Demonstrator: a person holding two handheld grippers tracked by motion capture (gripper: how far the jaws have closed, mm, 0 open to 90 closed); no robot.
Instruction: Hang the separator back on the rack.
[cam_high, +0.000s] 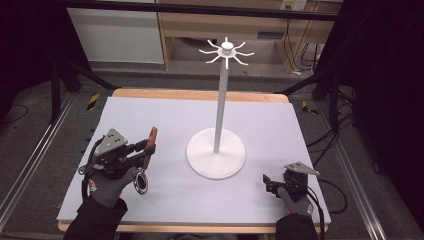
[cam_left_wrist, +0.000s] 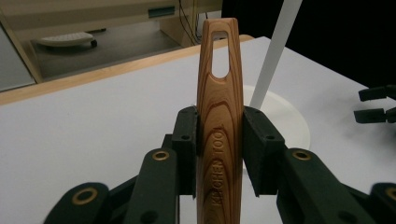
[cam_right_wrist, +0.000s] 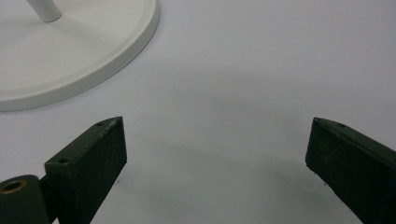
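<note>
Left hand-held gripper (cam_left_wrist: 219, 154) clamps wooden handle (cam_left_wrist: 219, 116), tilted upward.

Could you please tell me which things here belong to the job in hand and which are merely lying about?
In the job:
- wooden-handled kitchen tool, clamped in the left gripper
- white hook stand

Idle:
- right gripper, open over the table
- cabinet behind
</note>
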